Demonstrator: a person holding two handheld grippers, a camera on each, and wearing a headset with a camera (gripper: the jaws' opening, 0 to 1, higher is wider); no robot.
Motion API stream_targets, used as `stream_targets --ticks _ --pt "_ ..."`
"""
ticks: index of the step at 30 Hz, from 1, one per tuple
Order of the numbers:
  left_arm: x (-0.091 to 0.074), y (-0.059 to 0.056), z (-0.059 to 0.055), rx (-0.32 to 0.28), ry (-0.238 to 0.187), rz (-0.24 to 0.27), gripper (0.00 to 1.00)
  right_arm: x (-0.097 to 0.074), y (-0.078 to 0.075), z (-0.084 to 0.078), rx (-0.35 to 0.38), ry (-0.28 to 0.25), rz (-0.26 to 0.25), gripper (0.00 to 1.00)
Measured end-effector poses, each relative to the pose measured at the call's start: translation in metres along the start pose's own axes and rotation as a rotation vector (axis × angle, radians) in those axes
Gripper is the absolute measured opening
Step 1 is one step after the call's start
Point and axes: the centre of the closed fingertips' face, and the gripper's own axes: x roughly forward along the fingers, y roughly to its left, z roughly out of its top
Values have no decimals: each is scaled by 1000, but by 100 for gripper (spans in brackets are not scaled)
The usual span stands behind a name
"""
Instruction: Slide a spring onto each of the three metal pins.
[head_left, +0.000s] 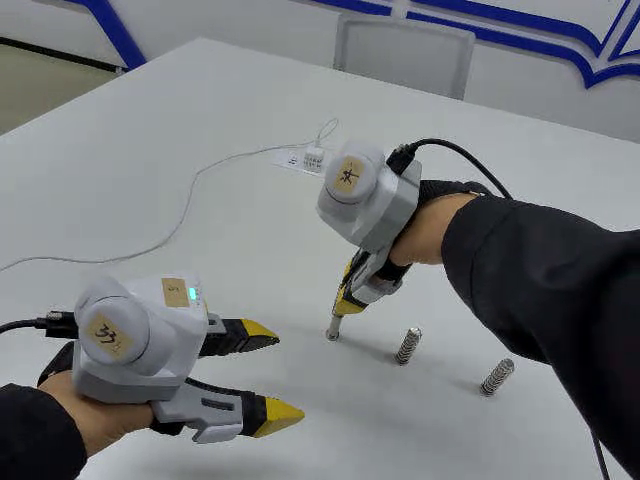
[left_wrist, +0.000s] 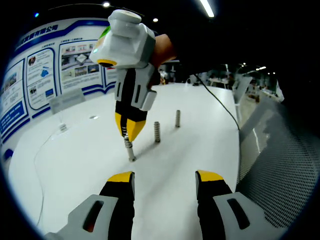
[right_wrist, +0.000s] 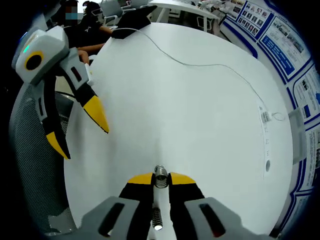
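**Last Pin Gets Its Spring**

The right tongs (head_left: 346, 303), pointed steeply down at the white worktop (head_left: 200, 230), are pinched shut on a spring (right_wrist: 160, 176). They hold it right over an upright metal pin (head_left: 333, 327), with the spring's lower end at the pin's top. The left tongs (head_left: 268, 375) hover nearer the person, spread wide, holding nothing and aimed towards the work. Near the pin, a second spring (head_left: 407, 345) and a third spring (head_left: 497, 376) stand on the worktop. They appear to be seated over pins of their own, though the coils hide whatever is inside. If so, this looks like the last of the three fittings.

To do it well, the spring's axis should be kept in line with the pin so the coils do not catch on its top edge, and the spring lowered straight. The grip probably needs easing once the first turns are over, letting the spring drop to the base. A sideways push could tip the slender pin, and the free tongs are well placed to steady it.
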Motion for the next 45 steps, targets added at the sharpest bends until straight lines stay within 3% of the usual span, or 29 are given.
stream_targets --ticks 7,13,32,38,45 --pt "-2 2 -3 -7 5 5 49 14 3 -3 8 13 12 12" --pt "-2 2 -6 -13 7 7 49 19 11 -3 15 15 34 12" --pt "-2 3 -6 -19 7 8 49 36 18 -10 8 32 38 13" --pt "-1 4 -7 -18 9 8 49 34 17 -9 16 11 34 17" --pt "0 4 -4 -14 11 6 49 19 11 -11 43 -37 7 22"
